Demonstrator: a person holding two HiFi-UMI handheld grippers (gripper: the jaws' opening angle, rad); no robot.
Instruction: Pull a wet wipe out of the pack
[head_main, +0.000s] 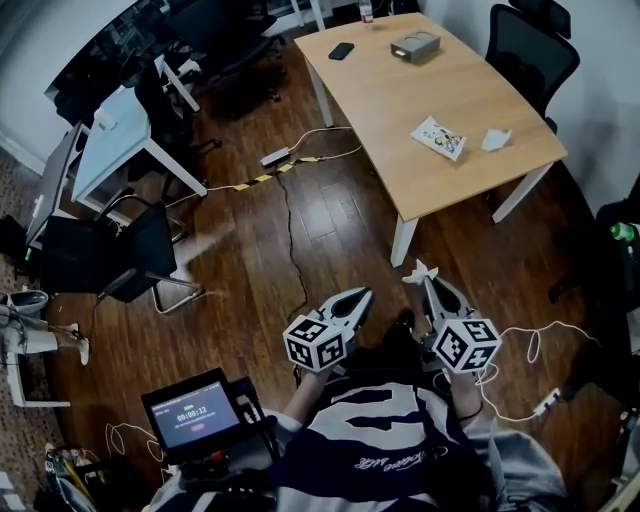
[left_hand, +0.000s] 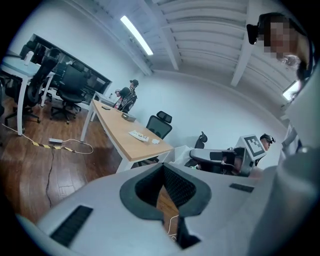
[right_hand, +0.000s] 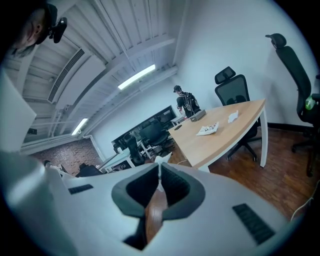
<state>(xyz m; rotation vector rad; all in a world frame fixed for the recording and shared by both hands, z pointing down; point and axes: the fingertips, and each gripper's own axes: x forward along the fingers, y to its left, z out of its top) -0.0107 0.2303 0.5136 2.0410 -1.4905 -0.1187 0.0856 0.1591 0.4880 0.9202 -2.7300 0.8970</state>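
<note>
1. Right gripper (head_main: 428, 282), held over the dark wood floor (head_main: 300, 220), has its jaws closed on a small white wet wipe (head_main: 419, 270); the wipe's corner (right_hand: 160, 162) pokes up past the pads.
2. Left gripper (head_main: 362, 296), just beside it, has its jaws brought together with nothing between them.
3. On the pale wooden table (head_main: 380, 90), the wet-wipe pack (head_main: 438, 137) lies flat near the right-hand edge, well apart from both grippers.
4. Just beside the pack sits a crumpled white wipe (head_main: 495, 139); a grey box (head_main: 415, 45) and a dark phone (head_main: 341, 50) rest at the table's far end.
</note>
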